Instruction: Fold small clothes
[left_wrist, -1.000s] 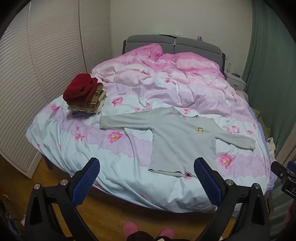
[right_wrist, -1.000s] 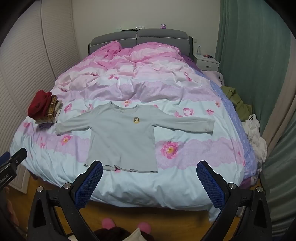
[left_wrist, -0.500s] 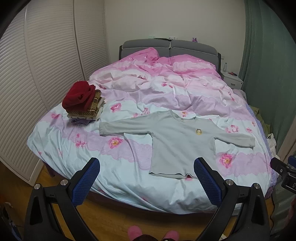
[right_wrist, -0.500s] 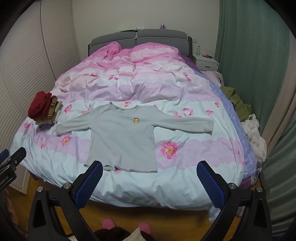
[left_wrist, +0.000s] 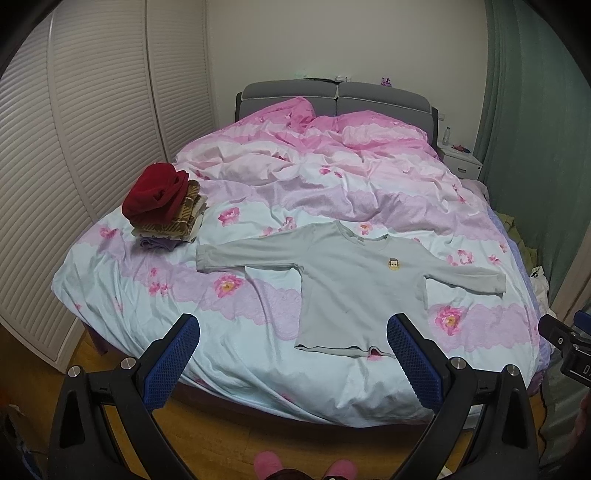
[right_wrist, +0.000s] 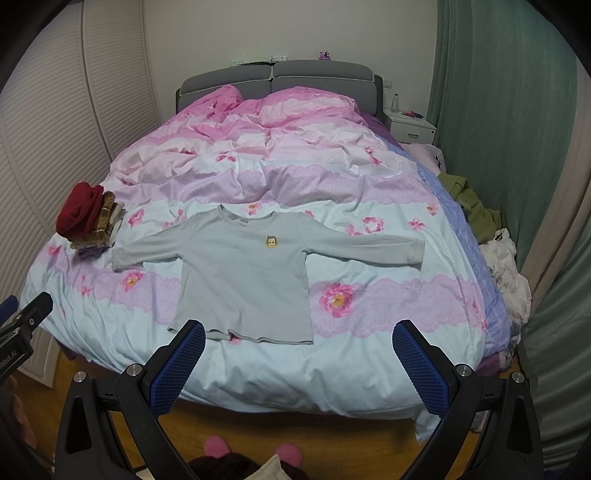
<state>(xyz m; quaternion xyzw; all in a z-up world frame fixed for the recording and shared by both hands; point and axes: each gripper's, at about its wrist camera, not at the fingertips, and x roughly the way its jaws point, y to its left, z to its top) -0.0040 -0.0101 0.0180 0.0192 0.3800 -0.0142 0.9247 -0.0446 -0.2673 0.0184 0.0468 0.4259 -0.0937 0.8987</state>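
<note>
A small grey long-sleeved shirt (left_wrist: 354, 288) with a little face badge lies flat, front up, sleeves spread, near the foot of the bed; it also shows in the right wrist view (right_wrist: 243, 273). My left gripper (left_wrist: 291, 354) is open and empty, held off the foot of the bed, short of the shirt's hem. My right gripper (right_wrist: 299, 358) is open and empty, also off the bed's foot edge, just short of the hem. A stack of folded clothes topped by a red garment (left_wrist: 162, 199) sits at the bed's left edge, also seen in the right wrist view (right_wrist: 88, 218).
The bed carries a pink and pale-blue flowered duvet (left_wrist: 332, 177), rumpled toward the grey headboard (right_wrist: 273, 77). Louvred wardrobe doors (left_wrist: 74, 147) stand to the left. Green curtains (right_wrist: 498, 110) and loose clothes (right_wrist: 502, 266) are on the right. A wooden floor (left_wrist: 221, 435) runs below.
The left gripper has lifted and tilted slightly, so the bed sits lower and farther in its view. The right gripper has hardly moved. The shirt has not moved.
</note>
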